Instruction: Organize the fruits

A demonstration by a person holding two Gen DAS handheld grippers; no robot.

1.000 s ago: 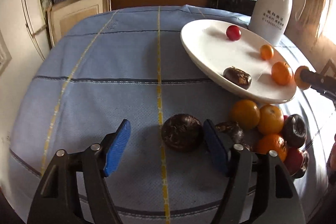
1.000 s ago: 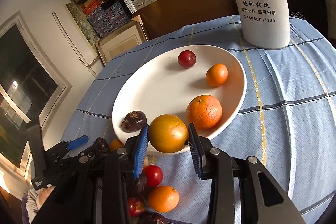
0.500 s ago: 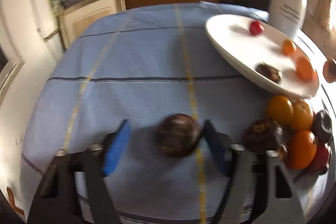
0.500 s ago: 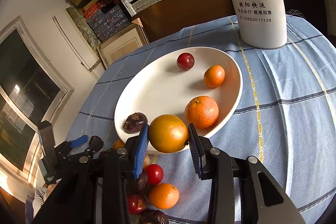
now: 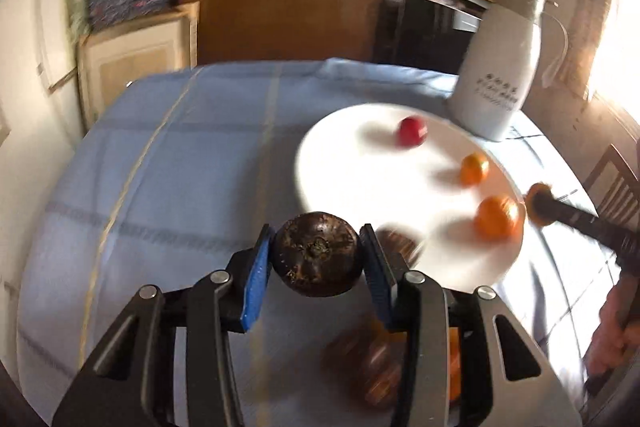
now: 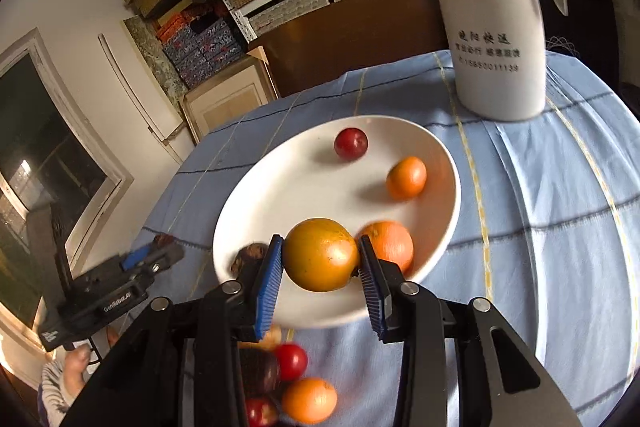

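Note:
My left gripper (image 5: 316, 247) holds a dark round fruit (image 5: 316, 261) above the blue cloth, just left of the white plate (image 5: 352, 179); its jaws are closing and both blue pads press on the fruit. My right gripper (image 6: 320, 255) is shut on a yellow-orange fruit (image 6: 320, 267) over the plate's (image 6: 304, 187) near rim. On the plate lie a red fruit (image 6: 351, 143), a small orange (image 6: 406, 177), a larger orange (image 6: 390, 243) and a dark fruit (image 6: 250, 255). Loose fruits (image 6: 308, 399) are heaped on the cloth below the right gripper.
A tall white jug (image 6: 496, 27) stands behind the plate at the table's far right. A person's hand (image 5: 612, 335) holds the right gripper's handle. A wooden chair (image 5: 616, 183) is past the right edge. Shelves of boxes and a cabinet line the far wall.
The left gripper's jaws closed onto the dark fruit and lifted it off the cloth, moving up and toward the plate. The right gripper has barely moved and still holds its fruit.

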